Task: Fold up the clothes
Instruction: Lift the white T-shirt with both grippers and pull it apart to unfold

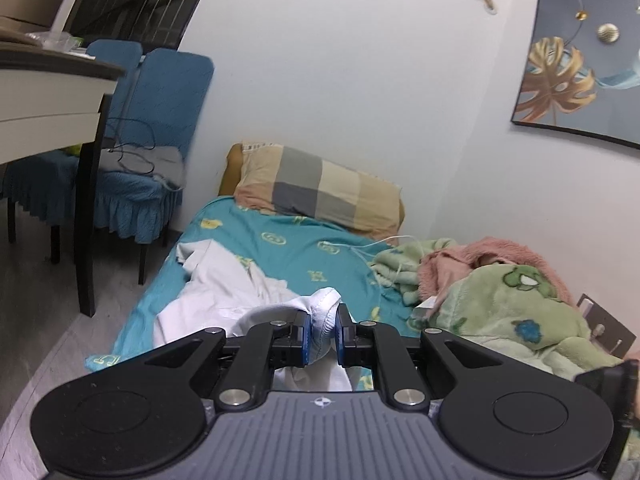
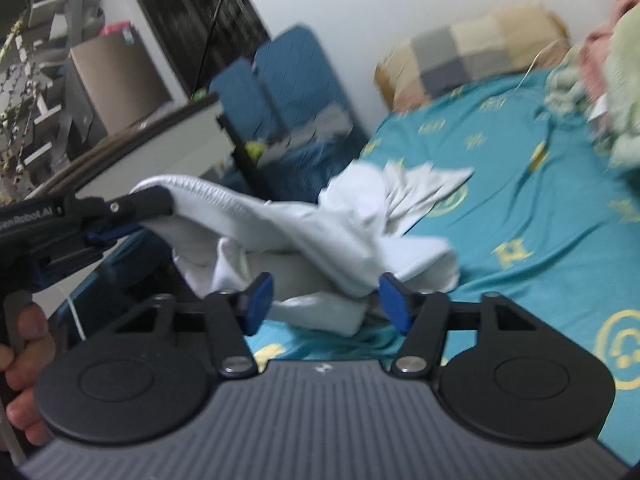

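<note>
A crumpled white garment (image 1: 224, 292) lies on the teal patterned bed sheet (image 1: 288, 240). My left gripper (image 1: 323, 330) is shut on its ribbed edge, and the cloth bulges up between the blue pads. In the right wrist view that left gripper (image 2: 132, 216) comes in from the left, held by a hand (image 2: 24, 344), and lifts the garment (image 2: 320, 224) off the sheet (image 2: 520, 184). My right gripper (image 2: 326, 300) is low over the near end of the garment. Its jaws stand wide with a hanging fold between them; the right pad (image 2: 394, 304) brushes the fold, the left pad (image 2: 260, 300) is apart from it.
A checked pillow (image 1: 320, 188) lies at the head of the bed. Green and pink blankets (image 1: 500, 292) are heaped along the right wall, with a white cable (image 1: 368, 248) trailing across the sheet. Blue-covered chairs (image 1: 160, 120) and a table (image 1: 48, 92) stand left of the bed.
</note>
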